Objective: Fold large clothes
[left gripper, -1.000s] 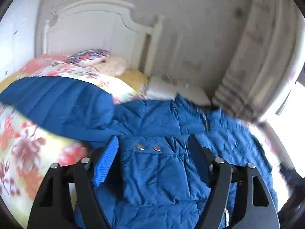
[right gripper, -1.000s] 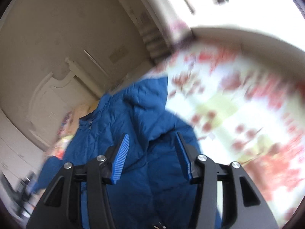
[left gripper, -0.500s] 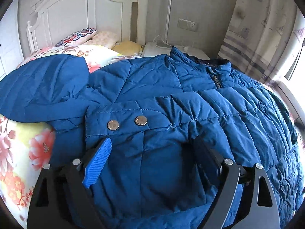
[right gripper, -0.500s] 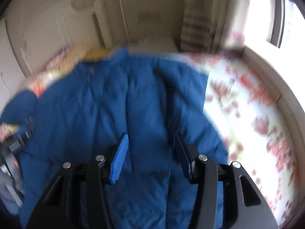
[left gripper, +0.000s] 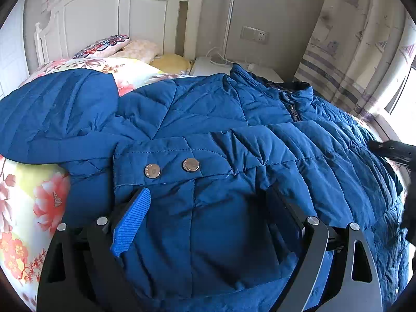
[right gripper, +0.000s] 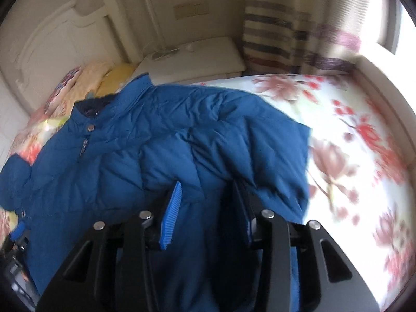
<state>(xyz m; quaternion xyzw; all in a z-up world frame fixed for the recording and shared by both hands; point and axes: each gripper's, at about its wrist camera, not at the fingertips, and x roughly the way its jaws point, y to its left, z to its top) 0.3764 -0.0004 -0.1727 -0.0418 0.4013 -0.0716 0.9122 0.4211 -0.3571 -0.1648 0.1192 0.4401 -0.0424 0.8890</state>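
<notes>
1. Left wrist view: blue quilted puffer jacket (left gripper: 213, 119) spread on the bed with the floral sheet (left gripper: 31, 208), collar toward the white headboard (left gripper: 109, 18), sleeve thrown out left. Left gripper (left gripper: 208, 213) low over the flap with two metal snaps (left gripper: 171, 167), jaws spread wide, cloth between them, not pinched.
2. Step, judged: setting grips for the first fold. Next: close on the flap edge, not on the snaps.
3. Versus a second ago: nearer and lower over the jacket, jaws wider.
4. Right wrist view, blurred: right gripper (right gripper: 208, 208) over the jacket's right half near its edge (right gripper: 304, 171), jaws half-spread and closing, fabric between, no pinch seen.
5. Versus a second ago: swung from the sheet side to facing the headboard, jaws narrower.
</notes>
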